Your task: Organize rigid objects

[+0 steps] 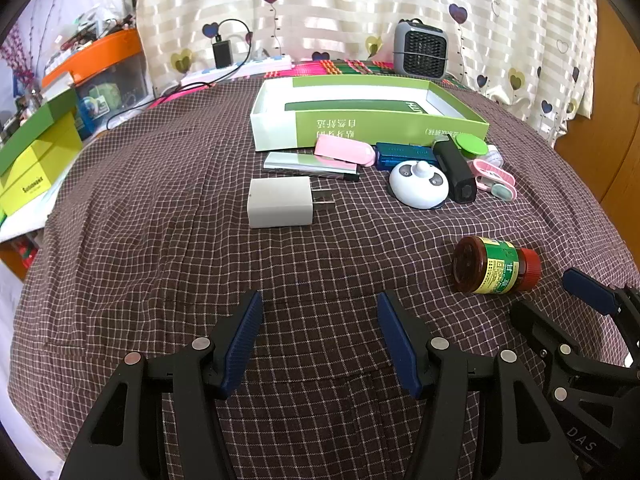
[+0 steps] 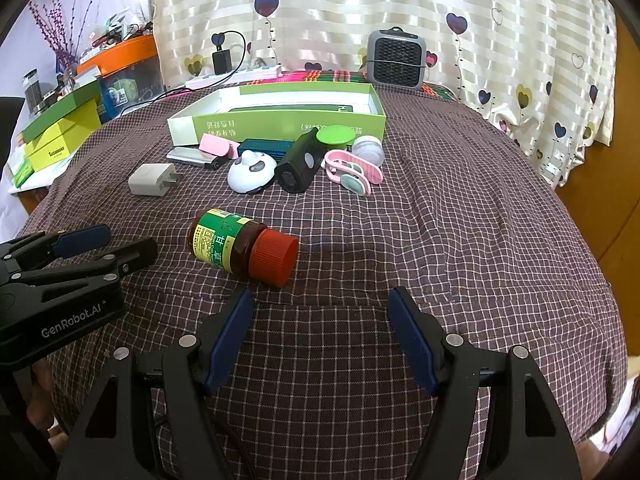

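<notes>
A brown bottle (image 2: 236, 242) with a red cap and green label lies on its side on the checked cloth, just ahead of my right gripper (image 2: 320, 312), which is open and empty. The bottle also shows in the left wrist view (image 1: 494, 266). My left gripper (image 1: 320, 320) is open and empty over bare cloth. A white charger (image 1: 280, 202) lies ahead of it. An open green box (image 1: 360, 120) stands behind a cluster: pink case (image 1: 344, 152), panda gadget (image 1: 418, 184), black device (image 1: 456, 168), pink clip (image 1: 494, 178), green disc (image 1: 472, 146).
A grey mini heater (image 1: 420, 50) and a power strip (image 1: 240, 70) stand at the back by the curtain. Yellow-green boxes (image 1: 36, 160) and an orange-lidded bin (image 1: 96, 56) stand to the left. The cloth drops off at the right and front edges.
</notes>
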Demonstrator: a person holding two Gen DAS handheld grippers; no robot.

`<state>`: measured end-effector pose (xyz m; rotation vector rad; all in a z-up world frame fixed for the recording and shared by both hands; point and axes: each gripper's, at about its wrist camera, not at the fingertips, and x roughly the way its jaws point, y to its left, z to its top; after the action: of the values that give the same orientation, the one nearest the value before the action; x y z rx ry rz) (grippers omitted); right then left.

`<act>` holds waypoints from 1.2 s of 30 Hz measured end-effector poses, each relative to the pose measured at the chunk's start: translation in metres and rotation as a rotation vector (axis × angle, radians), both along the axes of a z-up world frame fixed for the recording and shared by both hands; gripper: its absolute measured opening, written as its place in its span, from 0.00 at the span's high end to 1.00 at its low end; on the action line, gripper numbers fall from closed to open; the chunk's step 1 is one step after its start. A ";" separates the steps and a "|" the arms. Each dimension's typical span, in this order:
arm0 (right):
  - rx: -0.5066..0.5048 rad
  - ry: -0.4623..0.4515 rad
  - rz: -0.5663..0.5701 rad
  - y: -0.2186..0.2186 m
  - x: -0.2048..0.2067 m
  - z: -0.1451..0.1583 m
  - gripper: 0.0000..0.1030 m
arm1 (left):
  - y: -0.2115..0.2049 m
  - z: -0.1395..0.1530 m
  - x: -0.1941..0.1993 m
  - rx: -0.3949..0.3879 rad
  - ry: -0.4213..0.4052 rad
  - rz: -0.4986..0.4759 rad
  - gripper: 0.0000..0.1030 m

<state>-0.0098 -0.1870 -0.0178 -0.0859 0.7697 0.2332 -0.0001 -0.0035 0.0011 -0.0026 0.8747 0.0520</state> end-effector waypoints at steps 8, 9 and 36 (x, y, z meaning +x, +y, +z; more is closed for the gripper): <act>0.000 0.000 0.000 0.000 0.000 0.000 0.32 | 0.000 0.000 0.000 -0.001 0.001 0.000 0.43; 0.000 0.000 0.000 0.000 0.000 0.000 0.32 | 0.000 0.000 0.000 0.000 0.001 0.000 0.43; 0.069 -0.070 0.302 0.006 0.011 0.023 0.32 | 0.048 0.024 0.027 -0.126 -0.061 -0.145 0.43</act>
<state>0.0016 -0.1805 0.0052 -0.1439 0.6763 0.5404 0.0274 0.0448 0.0247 -0.0590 0.8139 -0.1380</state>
